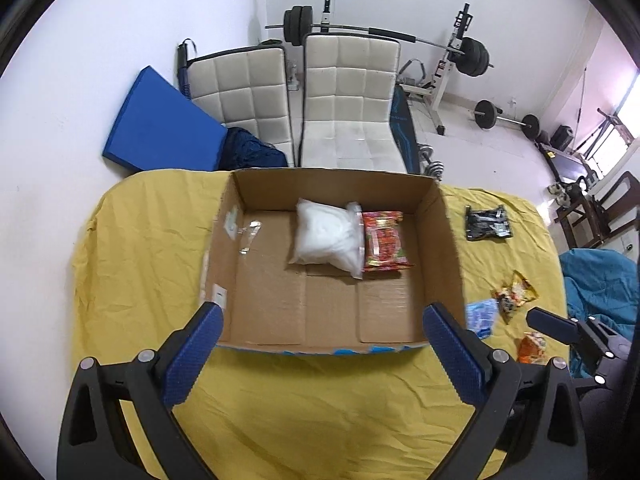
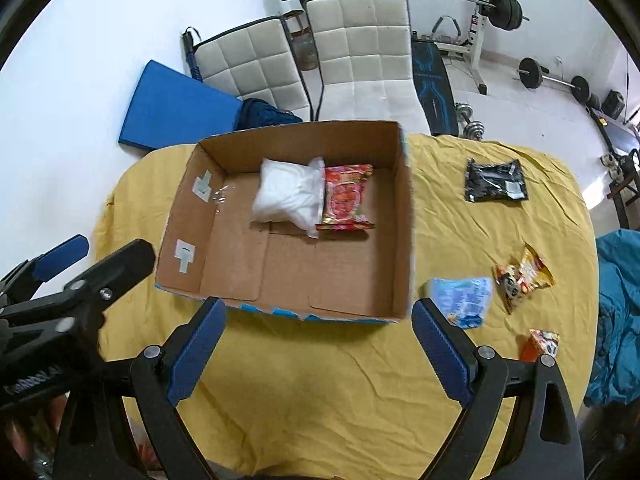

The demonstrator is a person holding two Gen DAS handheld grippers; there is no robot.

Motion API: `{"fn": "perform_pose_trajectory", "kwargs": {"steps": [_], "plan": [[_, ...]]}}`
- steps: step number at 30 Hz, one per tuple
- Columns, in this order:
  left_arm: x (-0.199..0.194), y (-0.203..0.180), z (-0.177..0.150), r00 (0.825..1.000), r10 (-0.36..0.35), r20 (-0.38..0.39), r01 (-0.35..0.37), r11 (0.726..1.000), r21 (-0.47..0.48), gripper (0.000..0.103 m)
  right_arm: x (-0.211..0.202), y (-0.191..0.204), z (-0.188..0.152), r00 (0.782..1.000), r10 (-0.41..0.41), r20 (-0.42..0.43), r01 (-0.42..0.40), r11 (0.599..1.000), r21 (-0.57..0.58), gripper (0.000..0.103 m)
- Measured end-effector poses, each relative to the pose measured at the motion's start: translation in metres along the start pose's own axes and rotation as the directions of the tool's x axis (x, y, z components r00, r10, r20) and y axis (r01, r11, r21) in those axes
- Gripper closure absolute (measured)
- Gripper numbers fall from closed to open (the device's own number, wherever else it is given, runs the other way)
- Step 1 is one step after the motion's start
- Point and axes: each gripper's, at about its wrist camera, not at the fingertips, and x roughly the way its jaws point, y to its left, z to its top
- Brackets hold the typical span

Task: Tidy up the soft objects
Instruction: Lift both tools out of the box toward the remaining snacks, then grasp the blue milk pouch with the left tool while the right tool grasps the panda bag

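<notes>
Box with 2 packets lies ahead of both spread, seemingly empty jaws.

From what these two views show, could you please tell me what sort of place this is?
Most likely a spare room at home used as a gym: a loaded barbell on a bench-press rack, a smaller barbell on the floor, and two white padded chairs behind a table under a yellow cloth.
</notes>
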Motion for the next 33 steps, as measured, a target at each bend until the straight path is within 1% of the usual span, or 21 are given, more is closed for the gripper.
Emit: {"fn": "perform_pose_trajectory", "kwargs": {"steps": [2,5,9,11,13,14,16,17,18,19,21,22,23,24,25,27,28,29,30,31,33], "plan": [[-0.002,-0.017,0.000,1.000,-0.017,-0.001,0.017,1.000,0.015,0.001,-0.007,-0.024,-0.004,1.000,0.002,-0.003,-0.002,0.999,0.037,0.007],[0.002,-0.054,0.001,0.998,-0.060,-0.016,0.061,0.997,0.057,0.001,-0.014,-0.071,-0.010,0.999,-0.033,-0.011,0.034,0.994,0.100,0.007],[0.019,-0.116,0.005,0.995,-0.090,-0.052,0.098,0.981,0.165,0.000,-0.014,-0.161,-0.027,0.990,-0.126,-0.065,0.138,0.963,0.230,0.007],[0.037,-0.154,0.005,0.991,-0.099,-0.090,0.118,0.964,0.236,0.000,-0.003,-0.209,-0.040,0.977,-0.173,-0.120,0.202,0.936,0.289,0.007],[0.059,-0.187,0.004,0.984,-0.098,-0.146,0.138,0.945,0.296,0.000,0.011,-0.249,-0.054,0.967,-0.185,-0.177,0.237,0.910,0.340,0.007],[0.071,-0.203,0.002,0.983,-0.079,-0.167,0.130,0.939,0.319,0.000,0.022,-0.271,-0.061,0.961,-0.181,-0.210,0.249,0.897,0.366,0.007],[0.092,-0.234,-0.002,0.976,-0.076,-0.203,0.150,0.913,0.379,0.000,0.040,-0.302,-0.074,0.962,-0.127,-0.242,0.219,0.889,0.403,0.007],[0.104,-0.250,-0.004,0.971,-0.068,-0.230,0.161,0.895,0.416,0.000,0.049,-0.313,-0.079,0.956,-0.117,-0.269,0.223,0.885,0.409,0.007],[0.117,-0.265,-0.007,0.964,-0.058,-0.261,0.176,0.872,0.456,0.000,0.058,-0.321,-0.083,0.951,-0.108,-0.289,0.225,0.884,0.410,0.007],[0.134,-0.282,-0.010,0.954,-0.034,-0.299,0.191,0.838,0.511,0.000,0.068,-0.331,-0.087,0.949,-0.087,-0.302,0.212,0.888,0.409,0.007],[0.159,-0.302,-0.017,0.944,0.021,-0.330,0.192,0.778,0.598,0.000,0.080,-0.343,-0.093,0.940,-0.086,-0.331,0.221,0.891,0.398,0.007],[0.176,-0.313,-0.022,0.936,0.066,-0.345,0.190,0.730,0.656,0.000,0.085,-0.347,-0.095,0.935,-0.086,-0.344,0.225,0.894,0.388,0.007],[0.188,-0.318,-0.027,0.932,0.099,-0.349,0.186,0.696,0.694,0.000,0.089,-0.352,-0.096,0.932,-0.081,-0.354,0.222,0.899,0.378,0.007],[0.200,-0.323,-0.033,0.925,0.137,-0.354,0.184,0.652,0.736,0.000,0.091,-0.355,-0.098,0.930,-0.080,-0.359,0.221,0.902,0.372,0.007],[0.214,-0.328,-0.040,0.914,0.182,-0.362,0.187,0.604,0.775,0.000,0.092,-0.360,-0.100,0.928,-0.081,-0.364,0.221,0.906,0.362,0.007],[0.241,-0.334,-0.052,0.898,0.276,-0.344,0.167,0.510,0.844,0.000,0.094,-0.366,-0.104,0.923,-0.089,-0.374,0.228,0.911,0.344,0.007],[0.249,-0.336,-0.056,0.887,0.302,-0.349,0.174,0.482,0.859,0.000,0.095,-0.369,-0.105,0.921,-0.090,-0.378,0.228,0.913,0.339,0.007],[0.262,-0.338,-0.060,0.871,0.337,-0.357,0.184,0.450,0.874,0.000,0.097,-0.372,-0.107,0.918,-0.084,-0.386,0.225,0.915,0.335,0.007],[0.273,-0.341,-0.064,0.858,0.371,-0.355,0.182,0.428,0.885,0.000,0.098,-0.375,-0.109,0.916,-0.081,-0.392,0.224,0.916,0.334,0.007],[0.279,-0.343,-0.065,0.854,0.383,-0.352,0.182,0.414,0.892,0.000,0.098,-0.378,-0.111,0.915,-0.075,-0.396,0.220,0.916,0.335,0.007],[0.292,-0.347,-0.072,0.837,0.412,-0.359,0.199,0.383,0.902,0.000,0.102,-0.385,-0.112,0.915,-0.064,-0.399,0.212,0.916,0.341,0.007]]}}
